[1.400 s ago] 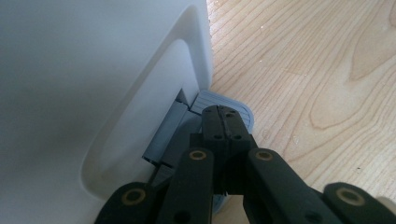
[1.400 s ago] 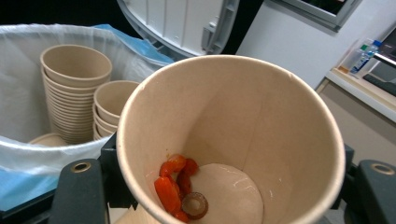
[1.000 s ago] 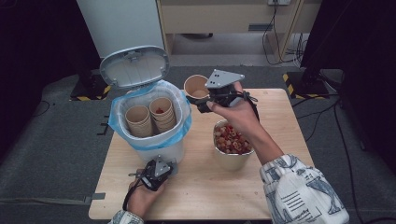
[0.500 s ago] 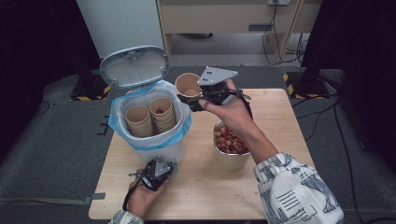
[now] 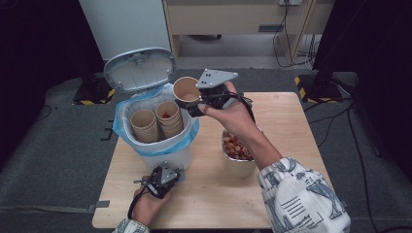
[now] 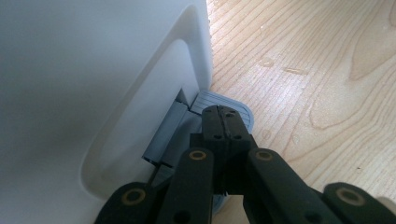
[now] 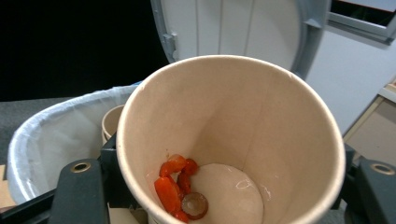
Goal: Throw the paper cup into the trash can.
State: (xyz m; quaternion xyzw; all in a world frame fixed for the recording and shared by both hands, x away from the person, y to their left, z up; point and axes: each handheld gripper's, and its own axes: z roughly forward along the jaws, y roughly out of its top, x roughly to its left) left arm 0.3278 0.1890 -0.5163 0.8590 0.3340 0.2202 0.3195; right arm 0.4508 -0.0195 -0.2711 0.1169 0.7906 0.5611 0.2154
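1. Right tongs (image 5: 190,103) are clamped across the wall of a paper cup (image 5: 186,89), which hangs just above the far right rim of the white bin (image 5: 167,156), under its raised lid (image 5: 140,69). Left tongs (image 6: 224,122) are pressed together, holding nothing, and rest on the grey pedal (image 6: 245,114) at the foot of the bin.

2. In the right gripper view the cup (image 7: 229,140) still carries a few red scraps (image 7: 175,184) stuck at its bottom, beside a dark ring-shaped piece.

3. Risk, as I judge it: the cup sits at the edge of the opening, not over the middle. Tipped from there, scraps could land on the blue liner (image 5: 189,137) fold or on the surface (image 5: 286,116).

4. Second risk: the lid appears to be held up by the pedal. If the left hand eases off, the lid could drop onto the cup or the right hand.

5. Third risk: two stacks of cups (image 5: 156,124) already fill much of the bin, so a dropped cup could catch on them and roll out, or tip toward the bowl (image 5: 238,151) of red bits.

6. Orientation: the cup's long axis runs bottom to mouth, tilted off upright, with the mouth up and leaning toward the person.
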